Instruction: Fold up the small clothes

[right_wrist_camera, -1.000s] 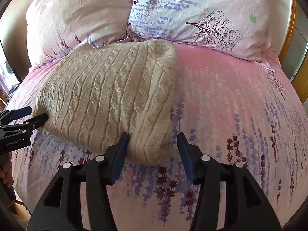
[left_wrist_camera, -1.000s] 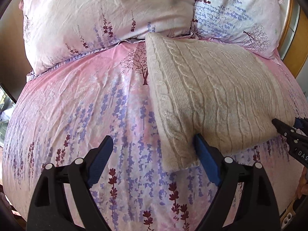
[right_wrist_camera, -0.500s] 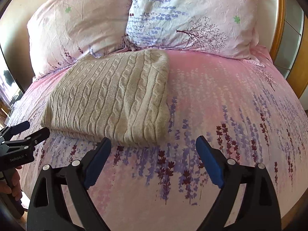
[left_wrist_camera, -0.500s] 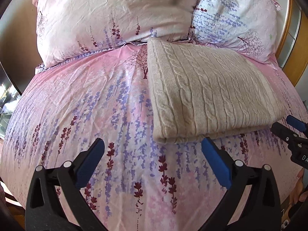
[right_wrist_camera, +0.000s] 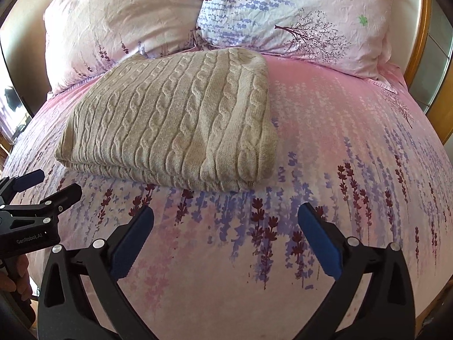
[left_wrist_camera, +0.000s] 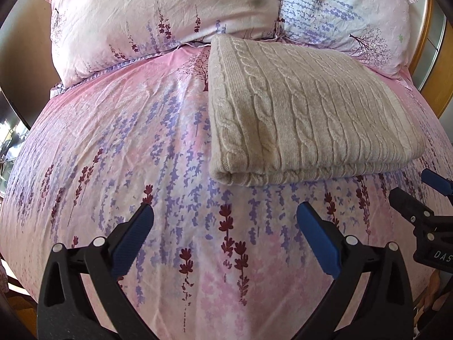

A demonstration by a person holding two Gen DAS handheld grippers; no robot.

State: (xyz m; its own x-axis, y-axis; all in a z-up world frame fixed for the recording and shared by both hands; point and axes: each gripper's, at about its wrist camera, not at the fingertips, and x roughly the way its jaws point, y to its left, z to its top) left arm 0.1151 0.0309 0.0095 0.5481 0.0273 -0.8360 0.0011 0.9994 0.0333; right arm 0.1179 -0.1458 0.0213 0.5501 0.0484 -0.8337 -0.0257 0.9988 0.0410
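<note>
A beige cable-knit sweater [left_wrist_camera: 305,113] lies folded into a flat rectangle on the pink floral bed, its far edge near the pillows. It also shows in the right wrist view [right_wrist_camera: 175,124]. My left gripper [left_wrist_camera: 225,221] is open and empty, a little short of the sweater's near left corner. My right gripper [right_wrist_camera: 226,221] is open and empty, just short of the sweater's near right corner. The right gripper's tips show at the right edge of the left wrist view [left_wrist_camera: 419,195], and the left gripper's at the left edge of the right wrist view [right_wrist_camera: 42,189].
The pink bedspread [left_wrist_camera: 127,155] with purple flower print covers the bed. Two floral pillows [right_wrist_camera: 127,19] [right_wrist_camera: 297,11] lean at the head. A wooden headboard edge [right_wrist_camera: 416,42] stands at the right. A hand holds the left gripper's handle [right_wrist_camera: 14,280].
Both grippers have let go of the sweater's near edge, opened wide and drawn back toward me. The sweater has settled flat on the bed.
</note>
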